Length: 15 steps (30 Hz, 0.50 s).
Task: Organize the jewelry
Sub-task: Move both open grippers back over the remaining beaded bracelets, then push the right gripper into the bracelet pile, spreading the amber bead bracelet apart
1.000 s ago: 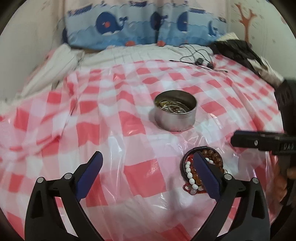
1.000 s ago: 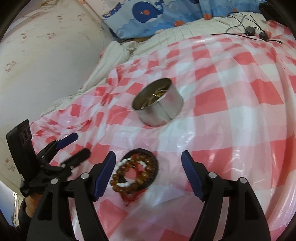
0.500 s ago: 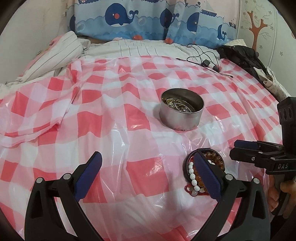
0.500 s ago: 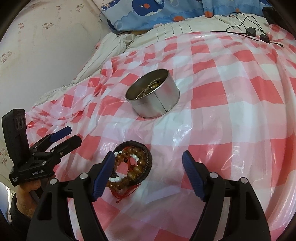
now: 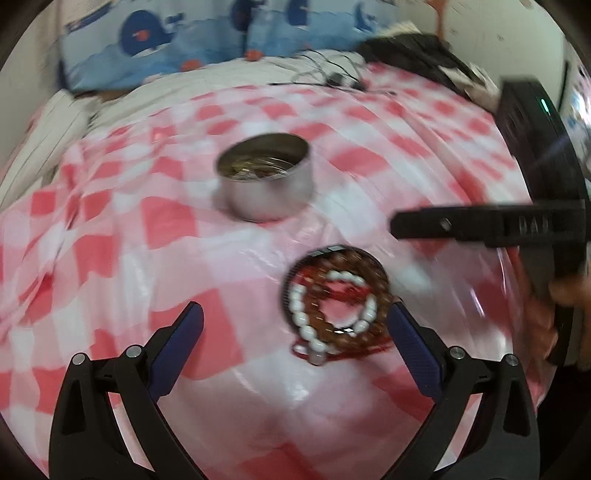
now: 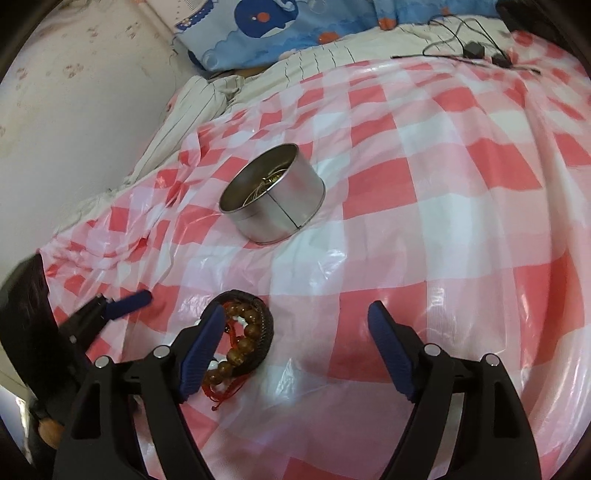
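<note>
Lying on the checked sheet point(image 6: 424, 229) of the bed, nearest both cameras, is a heap of bracelets point(image 5: 334, 306): white beads, brown beads and red cord coiled inside a dark ring. In the left wrist view the left gripper point(image 5: 295, 332) is spread wide and empty, with the bracelets between its blue pads, close to the right-hand one; that picture is blurred. In the right wrist view the right gripper point(image 6: 295, 332) is also spread, its jaws having just been opening, and nothing is pinched; the bracelets point(image 6: 243, 339) sit just beside its left pad, partly hidden behind it, and whether they touch it I cannot tell. Beyond the bracelets, well apart from them, stands an open round tin point(image 6: 273, 199) with thin metal jewelry inside. Farther behind the tin lie black cables point(image 6: 472, 51), striped bedding and a blue whale-print pillow point(image 6: 273, 29) by the wall.
</note>
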Each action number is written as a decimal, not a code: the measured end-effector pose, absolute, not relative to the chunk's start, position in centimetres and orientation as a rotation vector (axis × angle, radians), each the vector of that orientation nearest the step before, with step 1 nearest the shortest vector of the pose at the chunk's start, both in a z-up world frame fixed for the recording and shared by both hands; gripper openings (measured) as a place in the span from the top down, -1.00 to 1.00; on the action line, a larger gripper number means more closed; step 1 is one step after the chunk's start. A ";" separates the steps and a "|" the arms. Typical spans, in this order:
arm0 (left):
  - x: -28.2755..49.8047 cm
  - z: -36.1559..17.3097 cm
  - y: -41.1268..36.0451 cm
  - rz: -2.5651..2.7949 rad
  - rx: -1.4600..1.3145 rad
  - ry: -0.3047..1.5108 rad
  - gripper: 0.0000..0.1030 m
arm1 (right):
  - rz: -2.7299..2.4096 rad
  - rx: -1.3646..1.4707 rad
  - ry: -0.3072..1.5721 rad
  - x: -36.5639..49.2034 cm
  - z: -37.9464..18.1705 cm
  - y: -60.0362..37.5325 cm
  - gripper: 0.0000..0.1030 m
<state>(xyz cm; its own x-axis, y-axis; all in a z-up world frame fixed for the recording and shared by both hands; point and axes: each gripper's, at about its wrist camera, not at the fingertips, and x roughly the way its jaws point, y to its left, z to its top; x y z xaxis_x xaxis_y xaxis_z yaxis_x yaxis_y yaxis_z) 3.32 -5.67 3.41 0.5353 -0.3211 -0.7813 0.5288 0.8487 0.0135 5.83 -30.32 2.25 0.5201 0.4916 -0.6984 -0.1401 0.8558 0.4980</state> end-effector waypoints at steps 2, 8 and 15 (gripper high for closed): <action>3.3 3.2 -5.8 -0.524 0.251 0.879 -0.85 | 0.400 0.397 0.955 5.8 2.4 -30.1 -0.49; 3.6 2.9 -5.5 -0.510 0.227 0.895 -0.85 | 0.406 0.402 0.956 5.7 2.5 -29.9 -0.52; 3.7 2.8 -5.7 -0.502 0.244 0.898 -0.85 | 0.413 0.393 0.961 5.7 2.4 -29.8 -0.52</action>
